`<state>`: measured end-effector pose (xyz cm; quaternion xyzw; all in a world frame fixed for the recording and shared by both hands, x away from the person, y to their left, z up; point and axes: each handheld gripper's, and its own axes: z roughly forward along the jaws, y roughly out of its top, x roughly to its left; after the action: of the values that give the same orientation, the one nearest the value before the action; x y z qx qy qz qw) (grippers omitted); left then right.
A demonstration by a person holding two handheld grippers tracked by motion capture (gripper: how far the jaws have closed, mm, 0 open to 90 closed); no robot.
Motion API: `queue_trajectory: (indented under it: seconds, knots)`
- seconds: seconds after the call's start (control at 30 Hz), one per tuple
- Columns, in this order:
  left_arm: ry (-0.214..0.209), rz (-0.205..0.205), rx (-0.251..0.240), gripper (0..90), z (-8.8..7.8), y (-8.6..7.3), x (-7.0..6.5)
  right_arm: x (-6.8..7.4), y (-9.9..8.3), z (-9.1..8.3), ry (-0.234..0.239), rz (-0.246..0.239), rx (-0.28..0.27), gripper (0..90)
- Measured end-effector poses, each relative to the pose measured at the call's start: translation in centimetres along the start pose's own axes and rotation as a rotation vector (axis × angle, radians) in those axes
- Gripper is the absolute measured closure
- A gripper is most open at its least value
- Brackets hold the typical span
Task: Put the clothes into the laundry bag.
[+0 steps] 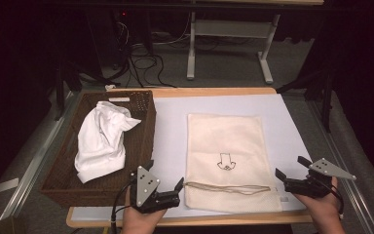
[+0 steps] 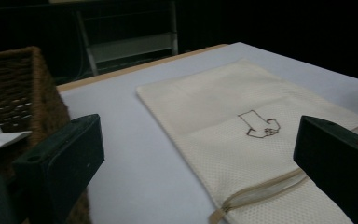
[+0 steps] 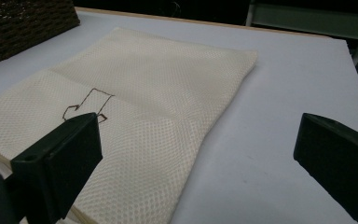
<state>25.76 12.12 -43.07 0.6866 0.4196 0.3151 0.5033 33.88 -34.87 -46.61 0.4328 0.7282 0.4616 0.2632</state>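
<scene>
At the lower centre of the high view, the cream mesh bag (image 1: 225, 161) is laid flat with its zipped mouth nearest the left gripper (image 1: 164, 184) and right gripper (image 1: 286, 168), both held wide open and empty, evidently positioned for opening it.

The room around the table (image 1: 292, 122) is dark; light falls from above onto the white tabletop alone, leaving the floor and desk legs behind in gloom. The high view is soft and grainy, with the white cloth (image 1: 102, 139) in the basket (image 1: 146, 122) nearly washed out. Shadows are faint and short. In both gripper views the black jaws up close are blurred, while the mesh weave of the cream bag (image 3: 168, 93) stays fairly sharp and the far edge fades into black
</scene>
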Motion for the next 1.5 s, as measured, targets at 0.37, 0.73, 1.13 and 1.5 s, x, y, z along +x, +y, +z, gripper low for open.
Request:
queue_trajectory:
  seconds: [0.37, 0.73, 1.13, 1.5]
  knots:
    - [0.111, -0.089, -0.002, 3.5, -2.9, -0.8, 4.0, 0.1, 0.1, 1.8, 0.034, 0.000, 0.037, 7.2]
    - [0.182, -0.148, -0.026, 8.7, -4.8, -2.2, 6.1, -2.4, 2.1, 10.2, -0.017, -0.010, 0.204, 35.4]
    - [0.171, -0.115, -0.033, 9.1, -4.6, -2.2, 5.6, -5.3, 4.0, 18.4, -0.068, 0.045, 0.301, 66.0]
    - [0.159, -0.100, -0.026, 9.3, -4.3, -2.1, 5.3, -8.2, 4.1, 15.8, -0.175, 0.041, 0.300, 88.1]
